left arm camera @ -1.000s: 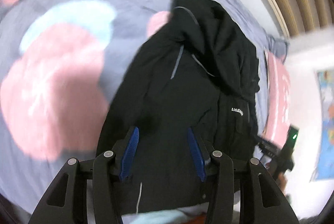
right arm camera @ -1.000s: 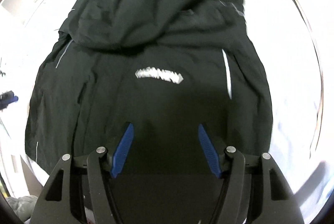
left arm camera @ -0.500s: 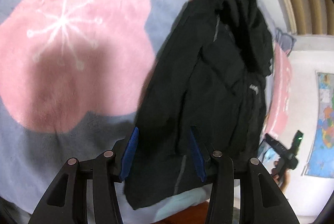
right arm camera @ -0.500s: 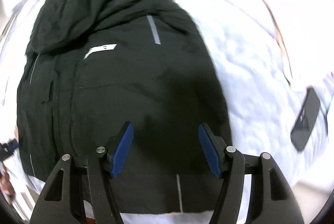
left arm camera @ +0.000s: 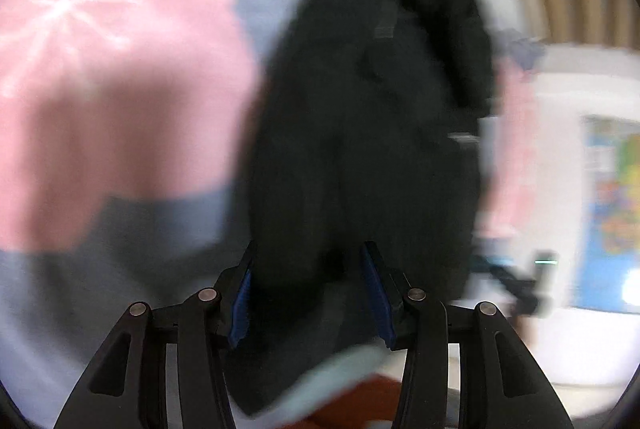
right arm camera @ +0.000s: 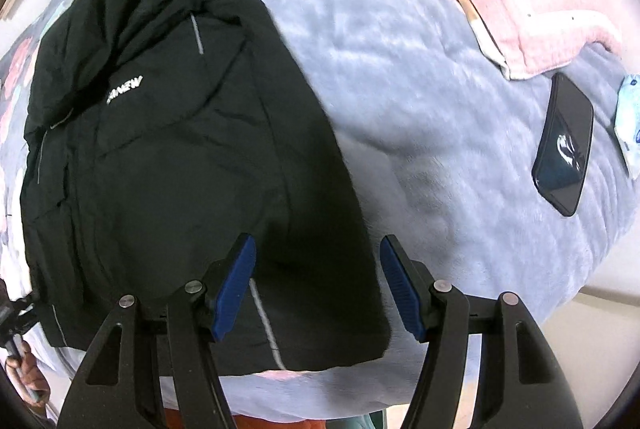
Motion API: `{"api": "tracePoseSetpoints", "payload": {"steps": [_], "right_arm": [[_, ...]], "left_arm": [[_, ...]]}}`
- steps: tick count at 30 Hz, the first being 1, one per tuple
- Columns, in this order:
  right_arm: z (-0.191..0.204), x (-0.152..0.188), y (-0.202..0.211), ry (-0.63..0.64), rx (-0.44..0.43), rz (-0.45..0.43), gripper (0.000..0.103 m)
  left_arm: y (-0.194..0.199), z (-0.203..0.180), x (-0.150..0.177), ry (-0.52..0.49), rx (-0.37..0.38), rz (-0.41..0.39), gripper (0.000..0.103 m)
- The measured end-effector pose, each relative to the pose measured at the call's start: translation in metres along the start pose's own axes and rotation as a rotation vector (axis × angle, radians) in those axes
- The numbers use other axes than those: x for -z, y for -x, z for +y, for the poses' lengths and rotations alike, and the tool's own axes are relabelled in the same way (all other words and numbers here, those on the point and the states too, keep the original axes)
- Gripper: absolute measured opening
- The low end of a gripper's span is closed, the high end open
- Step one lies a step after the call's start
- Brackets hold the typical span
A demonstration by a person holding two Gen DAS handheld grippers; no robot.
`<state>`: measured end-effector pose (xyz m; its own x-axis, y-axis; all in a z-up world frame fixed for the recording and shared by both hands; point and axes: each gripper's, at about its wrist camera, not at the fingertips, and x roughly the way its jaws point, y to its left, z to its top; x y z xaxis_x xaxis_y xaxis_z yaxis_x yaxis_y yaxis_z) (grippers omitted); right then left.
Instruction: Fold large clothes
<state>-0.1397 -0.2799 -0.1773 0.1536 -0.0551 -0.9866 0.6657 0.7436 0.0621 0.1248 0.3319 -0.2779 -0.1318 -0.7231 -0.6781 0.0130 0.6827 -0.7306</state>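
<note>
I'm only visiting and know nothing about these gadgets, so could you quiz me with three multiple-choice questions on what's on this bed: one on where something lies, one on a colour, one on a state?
1. In the right wrist view, where does the phone lie relative to the jacket?
A. On top of it
B. Apart from it, to the right on the blanket
C. Tucked under its hem

2. What colour is the jacket?
A. Black
B. Red
C. White

3. How do the jaws of the right gripper stand?
A. Clamped on the phone
B. Shut tight on nothing
C. Apart, gripping nothing

Answers:
1 B: bare blue blanket separates phone and jacket.
2 A: black cloth with thin grey stripes and a white logo.
3 C: the blue pads stand apart over the jacket's lower corner, pressing on nothing.
</note>
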Motion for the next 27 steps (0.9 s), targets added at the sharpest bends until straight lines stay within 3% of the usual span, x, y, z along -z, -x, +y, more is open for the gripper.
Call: {"api": "tracePoseSetpoints", "payload": {"steps": [2,3,4,9,14,16,17,18,20,22,27], "right_arm": [[-0.008,0.001,0.001,-0.001,-0.014,0.003,0.067],[-0.011,0.002,0.001,-0.002,-0.021,0.006,0.067],[-0.016,0.002,-0.001,-0.004,-0.03,0.014,0.067],[-0.032,0.005,-0.015,0.0,-0.078,0.078,0.067],[-0.038,0.008,-0.028,0.026,-0.102,0.121,0.067],[-0.035,0.009,-0.033,0.027,-0.117,0.133,0.067],[-0.033,0.01,-0.035,0.034,-0.119,0.137,0.062],[-0.032,0.01,-0.036,0.039,-0.128,0.142,0.049],[-0.026,0.011,-0.034,0.056,-0.18,0.152,0.036],[-0.013,0.012,-0.021,0.112,-0.201,0.126,0.035],[-0.002,0.017,-0.005,0.13,-0.351,0.132,0.035]], "left_arm": [[0.011,-0.007,0.004,0.012,0.186,-0.03,0.05],[0.016,-0.012,0.006,0.008,0.24,-0.045,0.05],[0.016,-0.014,0.006,0.006,0.247,-0.051,0.05],[-0.009,-0.014,0.011,0.004,0.06,-0.002,0.05],[-0.026,-0.022,0.026,-0.03,-0.042,0.05,0.05],[-0.029,-0.028,0.027,-0.035,-0.066,0.045,0.05],[-0.03,-0.031,0.027,-0.037,-0.081,0.041,0.05],[-0.03,-0.034,0.027,-0.04,-0.092,0.037,0.05],[-0.031,-0.041,0.024,-0.054,-0.097,0.029,0.043],[-0.032,-0.051,0.021,-0.072,-0.078,0.027,0.041],[-0.042,-0.063,0.018,-0.088,-0.055,0.047,0.041]]}}
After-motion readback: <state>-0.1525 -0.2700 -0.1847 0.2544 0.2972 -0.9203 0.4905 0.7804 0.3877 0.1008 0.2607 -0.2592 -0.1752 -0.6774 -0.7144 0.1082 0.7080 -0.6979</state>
